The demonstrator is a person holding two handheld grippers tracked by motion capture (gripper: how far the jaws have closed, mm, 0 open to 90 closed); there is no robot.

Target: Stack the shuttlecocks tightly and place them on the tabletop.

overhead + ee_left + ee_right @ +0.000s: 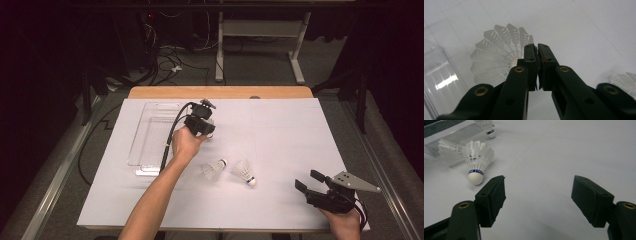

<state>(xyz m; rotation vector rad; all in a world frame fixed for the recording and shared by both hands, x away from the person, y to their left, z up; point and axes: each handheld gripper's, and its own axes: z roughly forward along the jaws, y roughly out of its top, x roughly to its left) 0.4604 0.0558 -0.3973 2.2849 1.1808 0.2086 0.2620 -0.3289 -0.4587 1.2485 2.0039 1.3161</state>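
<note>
The left tongs [206, 126] are pinched shut on the feather skirt of a white feathered shuttlecock [499, 55], held above the table just beside the right wall of the clear plastic rectangular tray [145, 135], toward the far-left corner. The tray lies to the tongs' left. The right tongs [311, 184] rest wide open and empty near the near-right corner.

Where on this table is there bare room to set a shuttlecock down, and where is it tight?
Bare white sheet runs from the two lying shuttlecocks to the far right corner, above the open right gripper. It is crowded between the clear tray and the left gripper, shut on a third shuttlecock.
</note>
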